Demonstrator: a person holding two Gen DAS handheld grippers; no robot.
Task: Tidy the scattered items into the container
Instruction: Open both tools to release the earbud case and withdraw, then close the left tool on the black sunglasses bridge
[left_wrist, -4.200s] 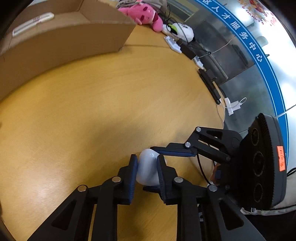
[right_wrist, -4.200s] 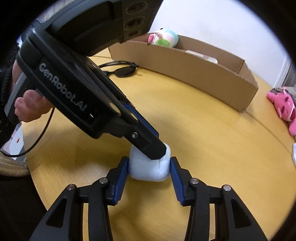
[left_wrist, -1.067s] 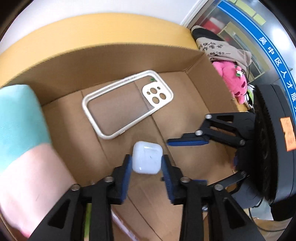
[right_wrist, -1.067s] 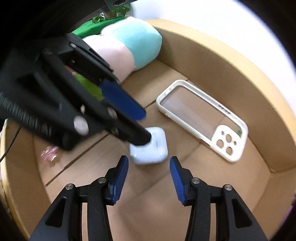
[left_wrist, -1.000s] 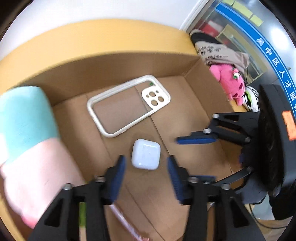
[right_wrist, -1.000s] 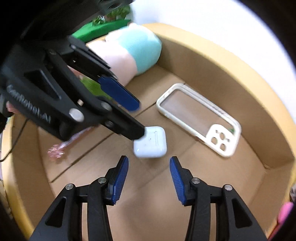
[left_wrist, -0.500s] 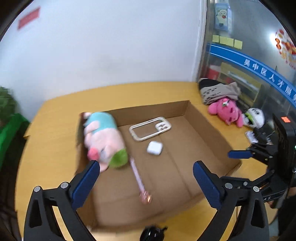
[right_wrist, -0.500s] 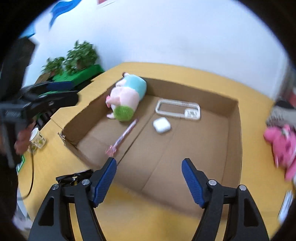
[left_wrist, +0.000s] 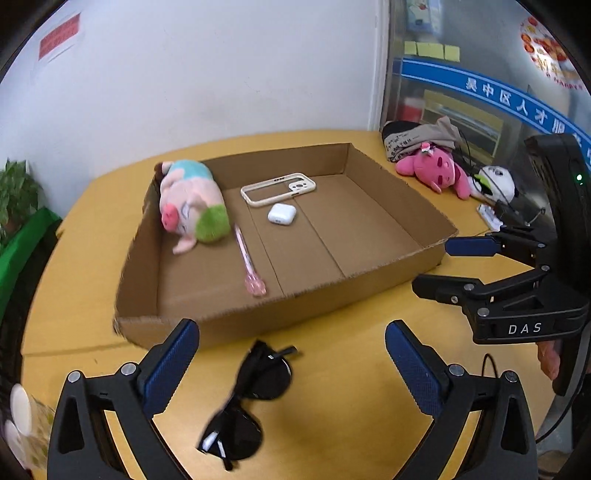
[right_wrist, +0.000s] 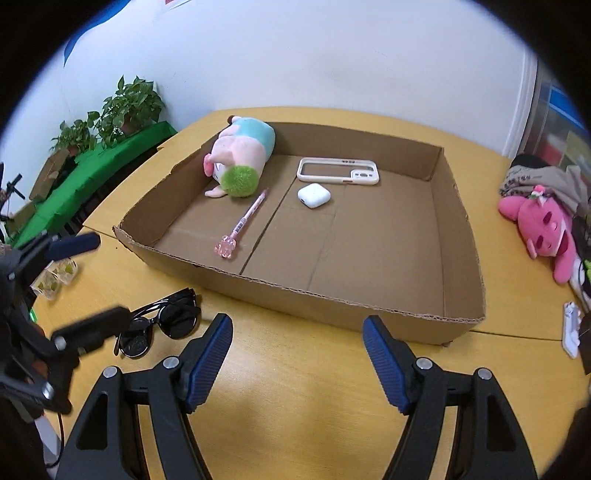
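Note:
A shallow cardboard box (left_wrist: 402, 221) (right_wrist: 461, 221) lies on the round wooden table. Inside it are a white earbud case (left_wrist: 282, 213) (right_wrist: 313, 195), a clear phone case (left_wrist: 277, 188) (right_wrist: 338, 171), a pink pen (left_wrist: 248, 264) (right_wrist: 243, 221) and a plush pig (left_wrist: 190, 205) (right_wrist: 242, 158). Black sunglasses (left_wrist: 247, 402) (right_wrist: 159, 326) lie on the table in front of the box. My left gripper (left_wrist: 291, 358) hangs open and empty over the sunglasses. My right gripper (right_wrist: 297, 356) is open and empty over bare table near the box's front wall.
A pink plush (left_wrist: 436, 171) (right_wrist: 543, 225), a white plush (left_wrist: 496, 184), a pile of cloth and cables lie to the right of the box. A printed cup (left_wrist: 26, 432) (right_wrist: 55, 278) stands at the left. Potted plants (right_wrist: 125, 107) on a green ledge stand beyond the table's left edge.
Both grippers let go of the white earbud case in the box, opened wide and pulled back out over the table. The sunglasses have come into view under the left gripper.

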